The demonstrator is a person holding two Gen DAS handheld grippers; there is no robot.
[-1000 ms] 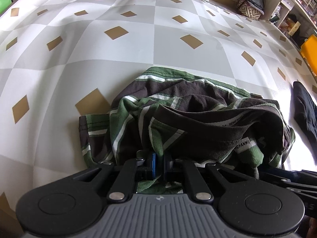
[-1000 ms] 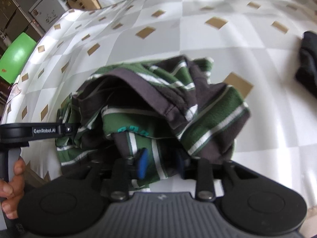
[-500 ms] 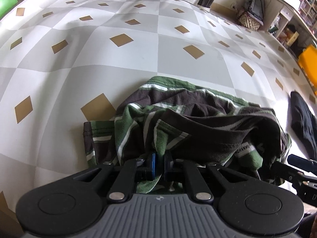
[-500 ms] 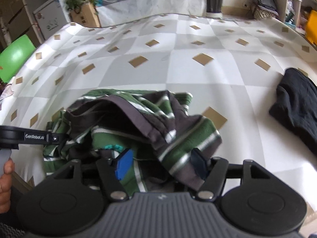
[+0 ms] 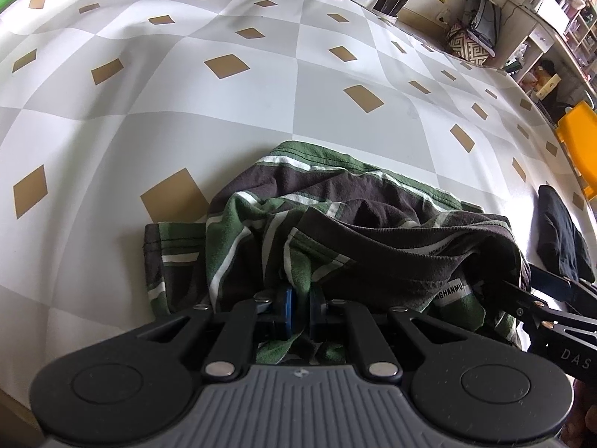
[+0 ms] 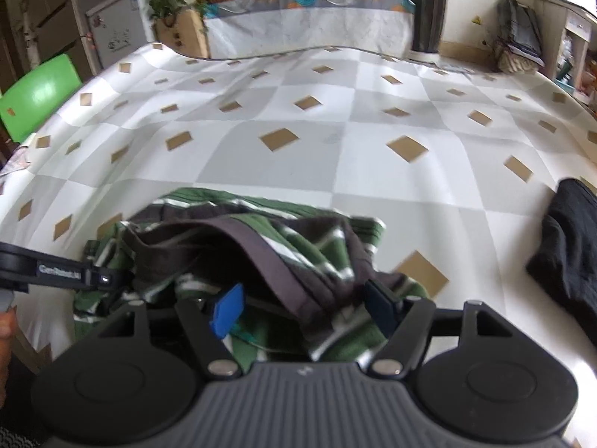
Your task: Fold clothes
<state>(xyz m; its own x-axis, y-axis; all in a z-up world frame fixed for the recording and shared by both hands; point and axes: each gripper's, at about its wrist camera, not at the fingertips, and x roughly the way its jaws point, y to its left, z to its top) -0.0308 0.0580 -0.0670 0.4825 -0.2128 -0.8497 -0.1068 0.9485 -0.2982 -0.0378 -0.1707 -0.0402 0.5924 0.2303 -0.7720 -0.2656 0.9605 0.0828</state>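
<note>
On checkered surface [image 5: 335,119] | left tool [image 5: 298,308] pinching near hem of crumpled striped shirt [image 5: 373,224] | right tool [image 6: 306,308] spread wide, fabric bunched between pads | black garment [image 6: 571,246] far right, apart.

Both grippers were matte black. The left gripper [image 5: 298,308] had a ribbed grey housing, two round discs either side, and linkage bars pinned by silver screws; its pads [image 5: 286,306] were blue. The right gripper [image 6: 304,308] was built alike, with a bright blue left pad [image 6: 227,310] and a darker right one. A side bar carried white lettering, too blurred to read.
</note>
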